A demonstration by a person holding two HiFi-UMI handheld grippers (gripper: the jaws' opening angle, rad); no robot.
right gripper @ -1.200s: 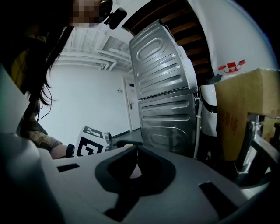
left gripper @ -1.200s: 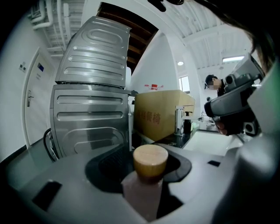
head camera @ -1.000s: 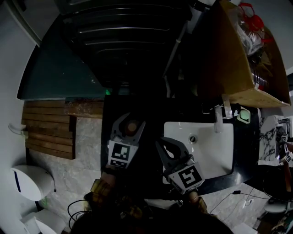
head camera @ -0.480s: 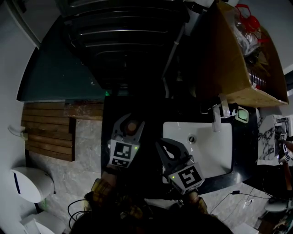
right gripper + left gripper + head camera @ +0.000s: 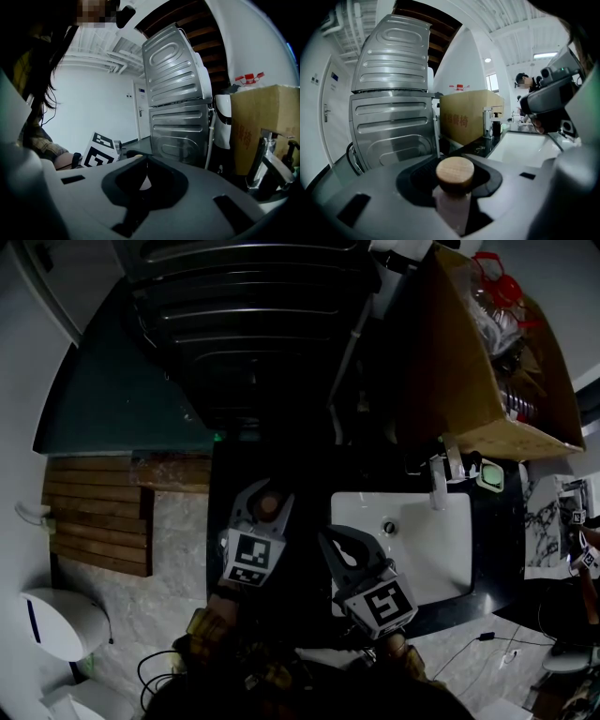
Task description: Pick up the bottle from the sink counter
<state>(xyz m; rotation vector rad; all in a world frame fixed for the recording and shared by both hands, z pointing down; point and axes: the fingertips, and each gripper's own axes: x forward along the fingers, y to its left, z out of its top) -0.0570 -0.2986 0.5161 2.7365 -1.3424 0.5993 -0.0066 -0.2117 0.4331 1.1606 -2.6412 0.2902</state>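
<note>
Left tool (image 5: 269, 491) jaws have just narrowed around bottle (image 5: 455, 174).

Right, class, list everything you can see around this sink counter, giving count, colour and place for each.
pale bottle with a round wooden cap: one, pinkish with a tan cap, upright between the left gripper's fingers
black sink counter: one, black, around the basin
white rectangular sink basin: one, white, set in the counter, right of the grippers
chrome faucet: one, silver, at the basin's far edge
brown cardboard box: one, brown, beyond the faucet
ribbed sheet-metal appliance: one, silver, behind the counter
wooden slat panel: one, brown, left of the counter
left gripper: one, grey, fingers have just been closing round the bottle; contact unclear
right gripper: one, grey, fingers together, empty
</note>
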